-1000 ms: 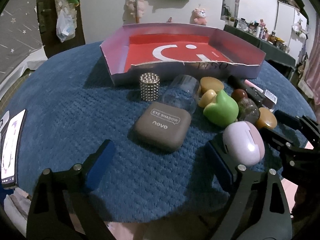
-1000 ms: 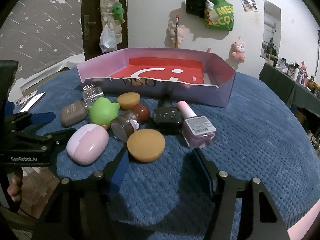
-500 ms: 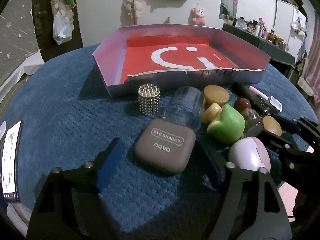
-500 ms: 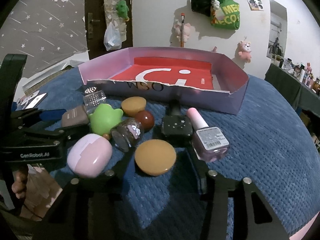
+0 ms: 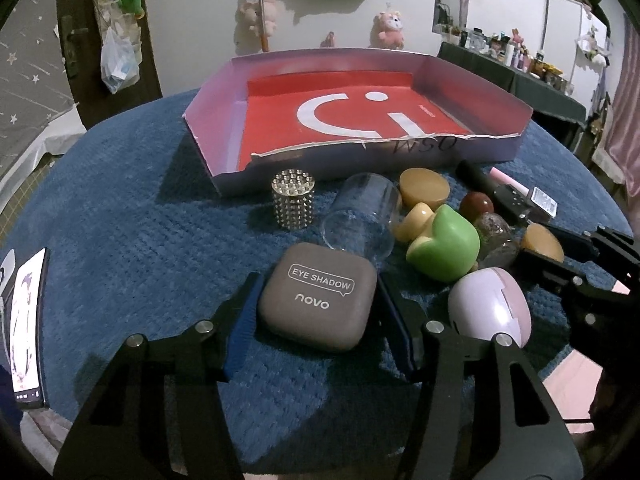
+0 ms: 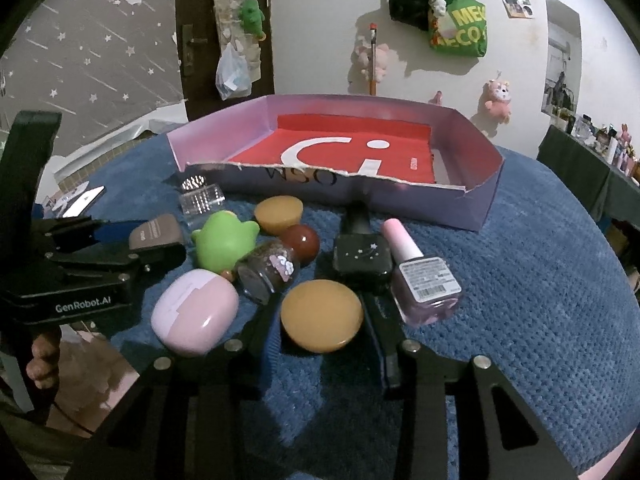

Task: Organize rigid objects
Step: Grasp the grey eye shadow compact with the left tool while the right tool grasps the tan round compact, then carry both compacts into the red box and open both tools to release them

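Note:
A grey-brown eye shadow case lies on the blue cloth, and my left gripper stands open around it, one finger on each side. My right gripper stands open around an orange round disc. Close by lie a pink oval case, a green toy, a small glitter bottle, a red-brown ball, a black bottle and a pink nail polish bottle. A purple tray with a red floor stands behind them.
A studded metal cylinder, a clear glass on its side and another tan disc lie before the tray. A phone lies at the left table edge. The left gripper also shows in the right wrist view.
Both grippers have moved forward. The left one now straddles the eye shadow case and the right one straddles the orange disc. No object has shifted.

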`<action>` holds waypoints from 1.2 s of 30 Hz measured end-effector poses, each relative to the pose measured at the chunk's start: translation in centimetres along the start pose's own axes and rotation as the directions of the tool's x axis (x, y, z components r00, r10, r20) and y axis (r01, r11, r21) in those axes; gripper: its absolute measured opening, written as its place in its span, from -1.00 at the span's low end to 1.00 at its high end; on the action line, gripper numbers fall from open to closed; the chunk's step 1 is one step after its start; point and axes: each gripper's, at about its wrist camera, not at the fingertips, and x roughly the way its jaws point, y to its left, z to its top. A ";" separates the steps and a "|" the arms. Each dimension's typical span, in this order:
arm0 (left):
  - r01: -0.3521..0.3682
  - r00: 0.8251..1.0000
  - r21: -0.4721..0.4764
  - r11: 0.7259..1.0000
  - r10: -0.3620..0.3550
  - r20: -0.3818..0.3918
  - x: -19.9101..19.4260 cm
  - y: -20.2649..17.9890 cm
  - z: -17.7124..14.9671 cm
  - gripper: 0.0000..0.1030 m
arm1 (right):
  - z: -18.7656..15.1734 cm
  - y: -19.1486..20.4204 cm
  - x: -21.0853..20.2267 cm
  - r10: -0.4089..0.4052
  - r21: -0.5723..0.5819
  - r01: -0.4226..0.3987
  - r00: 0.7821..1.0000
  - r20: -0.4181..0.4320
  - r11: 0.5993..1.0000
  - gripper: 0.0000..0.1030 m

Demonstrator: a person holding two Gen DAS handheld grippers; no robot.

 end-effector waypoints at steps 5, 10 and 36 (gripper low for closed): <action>0.008 1.000 0.000 1.000 -0.008 0.017 -0.6 0.1 0.3 0.06 | 0.9 -0.2 -0.9 0.023 0.015 -0.024 0.999 0.027 1.000 -0.22; 0.014 0.999 -0.001 1.000 -0.014 0.048 -1.6 0.3 1.0 0.06 | 2.2 -0.2 -1.3 0.037 0.005 -0.037 0.998 0.052 0.999 -0.22; -0.003 0.986 -0.051 0.999 0.012 0.168 -2.2 2.8 10.4 0.06 | 11.7 -2.3 -0.2 0.074 0.013 -0.076 0.990 0.123 0.997 -0.22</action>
